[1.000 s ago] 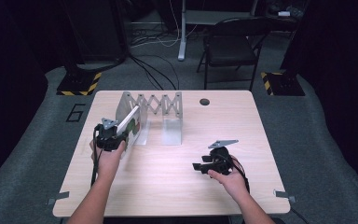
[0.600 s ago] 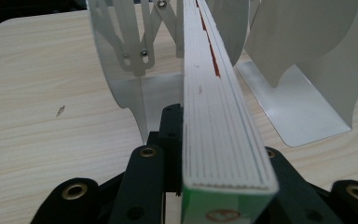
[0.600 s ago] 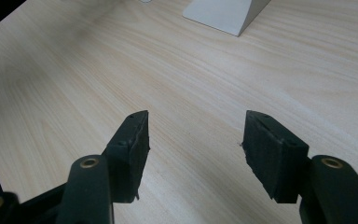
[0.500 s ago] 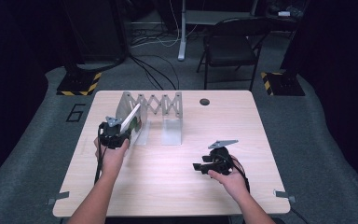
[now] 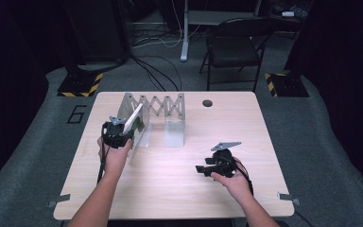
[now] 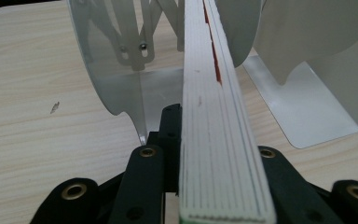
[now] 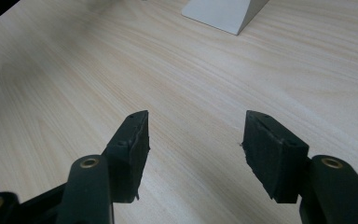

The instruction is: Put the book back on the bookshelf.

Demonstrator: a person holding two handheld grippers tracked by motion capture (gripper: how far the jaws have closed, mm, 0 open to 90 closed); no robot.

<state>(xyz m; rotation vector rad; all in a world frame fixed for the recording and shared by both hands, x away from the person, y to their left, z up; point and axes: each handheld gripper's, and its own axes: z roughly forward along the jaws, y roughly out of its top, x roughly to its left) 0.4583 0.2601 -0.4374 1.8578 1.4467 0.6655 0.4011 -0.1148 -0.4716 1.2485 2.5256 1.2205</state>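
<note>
Left gripper (image 5: 123,135) clamped on a thin book (image 6: 219,116), which runs edge-on straight out from the jaws, tilted, at the left bay of the metal expanding rack (image 5: 156,116). Right gripper (image 7: 193,144) half open, holding nothing, over bare worktop (image 5: 179,189), well apart from the book. Both forearms enter from the bottom in the high view.

Wooden table (image 5: 170,198), black folding chair (image 5: 234,47), floor cables (image 5: 156,71)
</note>
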